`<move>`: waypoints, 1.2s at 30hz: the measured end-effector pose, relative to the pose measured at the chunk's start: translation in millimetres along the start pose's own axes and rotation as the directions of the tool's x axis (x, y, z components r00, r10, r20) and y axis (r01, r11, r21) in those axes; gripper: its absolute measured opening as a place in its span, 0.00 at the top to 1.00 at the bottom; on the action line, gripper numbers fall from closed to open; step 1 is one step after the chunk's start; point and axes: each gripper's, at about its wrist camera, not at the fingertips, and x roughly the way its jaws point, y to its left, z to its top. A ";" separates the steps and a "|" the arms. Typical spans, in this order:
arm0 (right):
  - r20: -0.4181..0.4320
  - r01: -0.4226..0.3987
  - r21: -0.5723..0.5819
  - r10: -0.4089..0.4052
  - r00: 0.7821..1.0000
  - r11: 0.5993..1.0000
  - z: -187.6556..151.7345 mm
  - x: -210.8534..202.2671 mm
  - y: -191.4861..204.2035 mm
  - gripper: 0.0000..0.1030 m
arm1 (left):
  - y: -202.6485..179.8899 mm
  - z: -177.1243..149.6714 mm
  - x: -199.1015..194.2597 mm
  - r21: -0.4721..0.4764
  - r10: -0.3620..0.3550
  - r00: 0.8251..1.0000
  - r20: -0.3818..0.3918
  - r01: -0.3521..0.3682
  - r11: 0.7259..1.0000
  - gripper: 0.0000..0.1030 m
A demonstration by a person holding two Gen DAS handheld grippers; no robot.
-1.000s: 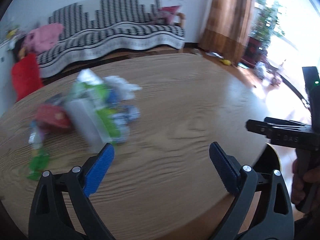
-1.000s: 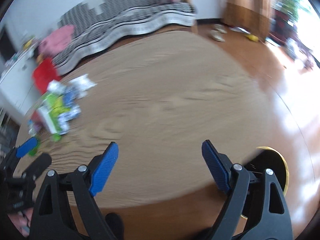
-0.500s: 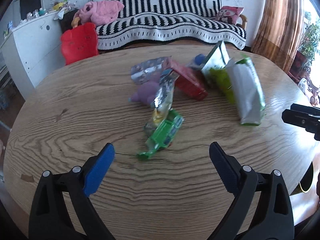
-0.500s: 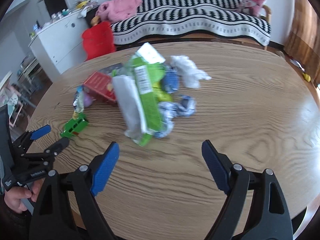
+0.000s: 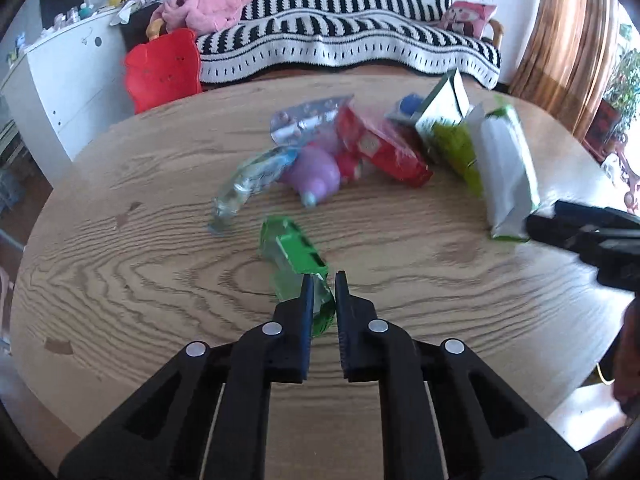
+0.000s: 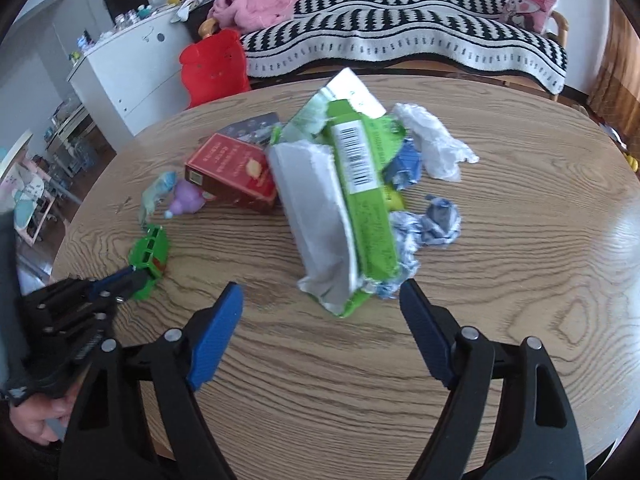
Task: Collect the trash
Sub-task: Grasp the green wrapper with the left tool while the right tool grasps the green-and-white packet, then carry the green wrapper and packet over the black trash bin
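Angled down at the wooden table [image 5: 120,280], the left gripper [image 5: 321,280] has just closed, its jaws pinching the green wrapper [image 5: 294,252] lying nearest the table's front edge. The right gripper [image 6: 320,300] stands spread before the large green-and-silver bag [image 6: 340,200], not touching it. Only the right view shows crumpled white paper [image 6: 434,144] behind the bag.
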 end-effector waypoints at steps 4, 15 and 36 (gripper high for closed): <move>-0.014 0.027 -0.016 -0.027 1.000 1.000 3.2 13.7 6.9 0.24 | 1.8 0.0 -12.8 -0.019 -0.030 0.999 0.019 0.030 0.999 0.91; 0.013 0.164 -0.072 -0.163 0.987 0.984 10.2 37.9 17.4 0.85 | -1.9 6.1 -29.6 -0.060 -0.104 0.994 0.047 0.106 0.993 0.91; 0.133 0.052 0.009 -0.052 0.990 0.999 -41.9 -102.8 -41.9 0.88 | -52.0 23.4 -53.8 -0.031 -0.174 0.979 0.103 0.178 0.984 0.91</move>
